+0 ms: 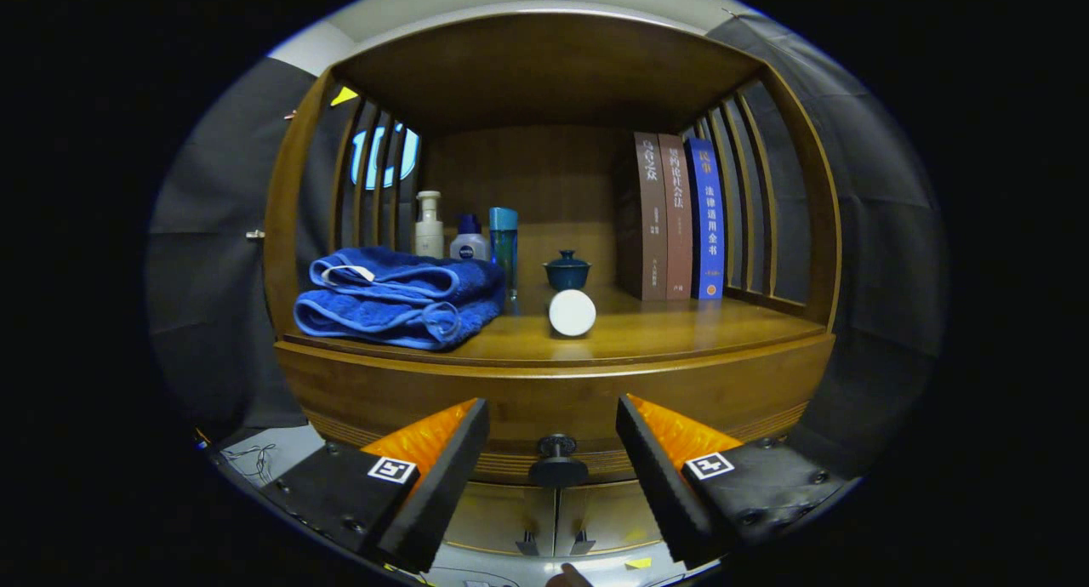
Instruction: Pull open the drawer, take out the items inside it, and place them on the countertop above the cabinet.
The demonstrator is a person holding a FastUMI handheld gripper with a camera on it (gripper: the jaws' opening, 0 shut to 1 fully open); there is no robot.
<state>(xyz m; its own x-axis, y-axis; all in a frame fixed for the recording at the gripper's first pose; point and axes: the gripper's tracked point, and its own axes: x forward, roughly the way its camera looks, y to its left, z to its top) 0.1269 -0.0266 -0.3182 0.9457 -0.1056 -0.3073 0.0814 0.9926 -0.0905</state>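
Note:
A wooden cabinet faces me, its drawer front (553, 396) closed below the countertop (664, 332). The drawer's dark round knob (557, 461) sits just ahead of my gripper (553, 451), in the gap between the two fingertips and touching neither. The jaws stand wide apart, with nothing held. On the countertop lie a folded blue towel (400, 298) at the left and a white cylinder (572, 312) on its side near the middle. The inside of the drawer is hidden.
At the back of the countertop stand a cream pump bottle (429, 225), a small white bottle (469, 240), a teal bottle (504, 242), a dark lidded cup (567, 270) and three books (679, 217). Slatted wooden sides enclose the shelf. Two lower cabinet doors (510, 519) lie below the drawer.

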